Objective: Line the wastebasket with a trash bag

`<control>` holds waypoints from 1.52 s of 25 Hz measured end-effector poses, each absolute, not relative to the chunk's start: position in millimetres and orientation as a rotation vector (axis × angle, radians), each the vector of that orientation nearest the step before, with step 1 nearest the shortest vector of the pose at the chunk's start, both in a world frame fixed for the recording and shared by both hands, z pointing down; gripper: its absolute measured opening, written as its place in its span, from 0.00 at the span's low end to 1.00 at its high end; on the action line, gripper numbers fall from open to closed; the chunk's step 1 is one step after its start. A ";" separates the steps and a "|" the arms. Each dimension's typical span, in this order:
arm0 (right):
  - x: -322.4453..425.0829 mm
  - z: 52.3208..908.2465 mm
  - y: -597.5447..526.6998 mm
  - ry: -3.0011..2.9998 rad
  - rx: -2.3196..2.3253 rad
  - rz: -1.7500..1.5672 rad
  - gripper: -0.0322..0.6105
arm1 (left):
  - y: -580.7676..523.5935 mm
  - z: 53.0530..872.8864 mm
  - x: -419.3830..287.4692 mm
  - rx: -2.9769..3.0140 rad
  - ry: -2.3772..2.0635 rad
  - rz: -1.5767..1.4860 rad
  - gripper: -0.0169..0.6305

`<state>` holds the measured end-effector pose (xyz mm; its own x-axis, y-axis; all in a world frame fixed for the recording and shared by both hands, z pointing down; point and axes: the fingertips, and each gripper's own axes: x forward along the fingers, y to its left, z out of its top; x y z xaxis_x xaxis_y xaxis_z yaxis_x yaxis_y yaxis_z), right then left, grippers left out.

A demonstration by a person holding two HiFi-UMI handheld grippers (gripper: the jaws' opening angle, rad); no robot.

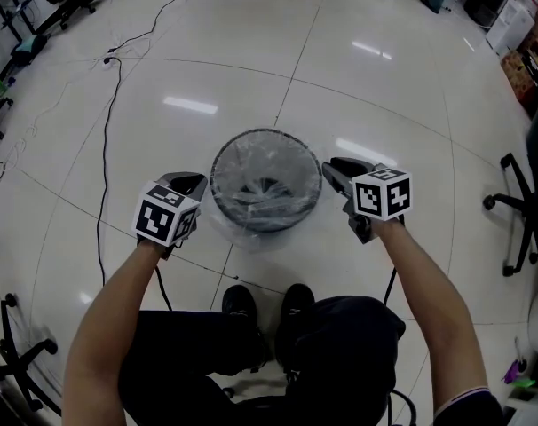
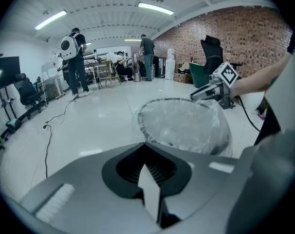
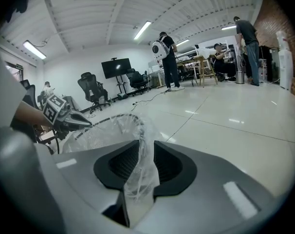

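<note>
A round mesh wastebasket (image 1: 265,183) stands on the floor, lined with a clear trash bag (image 1: 267,165) whose film spills over the rim. My left gripper (image 1: 196,185) sits at the basket's left rim. In the left gripper view its jaws (image 2: 146,145) are shut, tips right at the bag's edge (image 2: 186,123); whether film is pinched I cannot tell. My right gripper (image 1: 333,170) is at the right rim. In the right gripper view it (image 3: 146,141) stands open, with a loose fold of the bag (image 3: 138,179) hanging between the parted jaws, beside the wastebasket (image 3: 96,135).
A black cable (image 1: 109,131) runs across the tiled floor at the left. Office chairs stand at the right edge (image 1: 518,220) and the lower left (image 1: 11,353). The person's shoes (image 1: 269,309) are just below the basket. People (image 2: 74,57) stand at desks far off.
</note>
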<state>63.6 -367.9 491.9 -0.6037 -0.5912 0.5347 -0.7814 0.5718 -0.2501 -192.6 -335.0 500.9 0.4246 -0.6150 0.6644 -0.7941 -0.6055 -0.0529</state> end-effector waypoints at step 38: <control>11.6 477.3 -242.6 -2.483 0.804 0.515 0.10 | -289.3 489.7 -154.4 2.479 -1.081 0.945 0.18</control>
